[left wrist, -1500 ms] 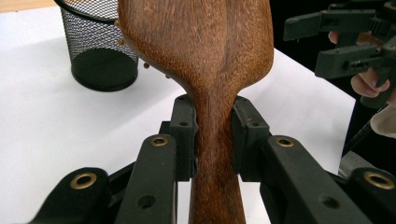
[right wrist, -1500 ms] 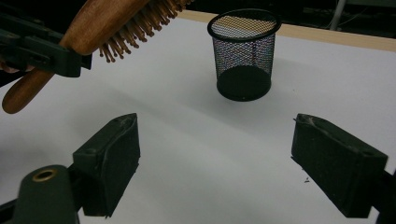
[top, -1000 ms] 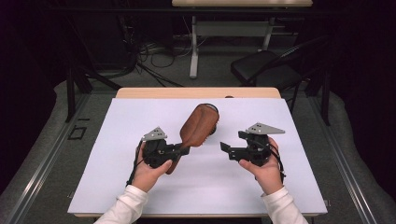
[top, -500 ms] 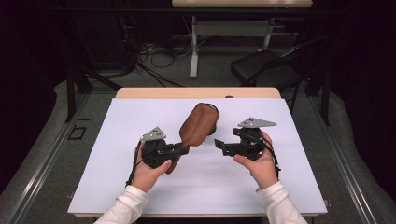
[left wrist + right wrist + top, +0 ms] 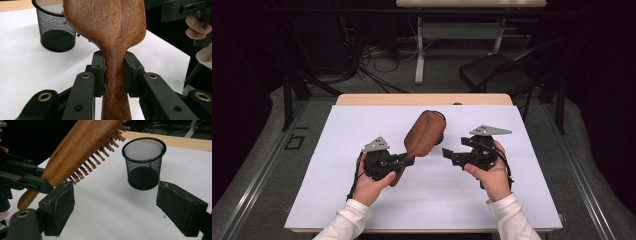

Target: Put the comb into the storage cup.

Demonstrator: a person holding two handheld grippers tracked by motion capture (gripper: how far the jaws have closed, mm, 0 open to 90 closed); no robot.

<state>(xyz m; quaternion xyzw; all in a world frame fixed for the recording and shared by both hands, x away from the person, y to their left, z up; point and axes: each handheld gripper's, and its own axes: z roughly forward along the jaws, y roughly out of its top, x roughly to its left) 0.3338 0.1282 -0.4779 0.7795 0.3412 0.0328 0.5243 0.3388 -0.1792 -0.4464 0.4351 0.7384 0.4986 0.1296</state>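
Left gripper (image 5: 404, 161) is clamped on the neck of the wooden hairbrush (image 5: 422, 134), both pads pressed flat against the handle (clear in the left gripper view, brush (image 5: 110, 37) rising straight up between the 2 jaws). The brush is held off the table, head tilted up and away from the person, bristles facing roughly toward the right gripper's side; the butt of the handle sticks out below the left hand (image 5: 373, 180).

Right gripper (image 5: 448, 155) has its jaws wide apart with nothing between them. It sits level, just beside the brush head, not touching it. In the right gripper view the bristles (image 5: 100, 157) hang just above its near pad, still apart.

Black mesh cup (image 5: 143, 162) stands upright on the white table cover (image 5: 362, 130), beyond the brush and empty as far as its inside can be seen. From the high view the cup is mostly hidden behind the brush head.

Progress, as a judgement: pickup is done, brush is secure in 1 gripper. Likely left: either a handover to the right gripper or carrying the brush over and dropping it handle-first into the cup (can't tell which). Nothing in the cup yet, so I'd call it under halfway.
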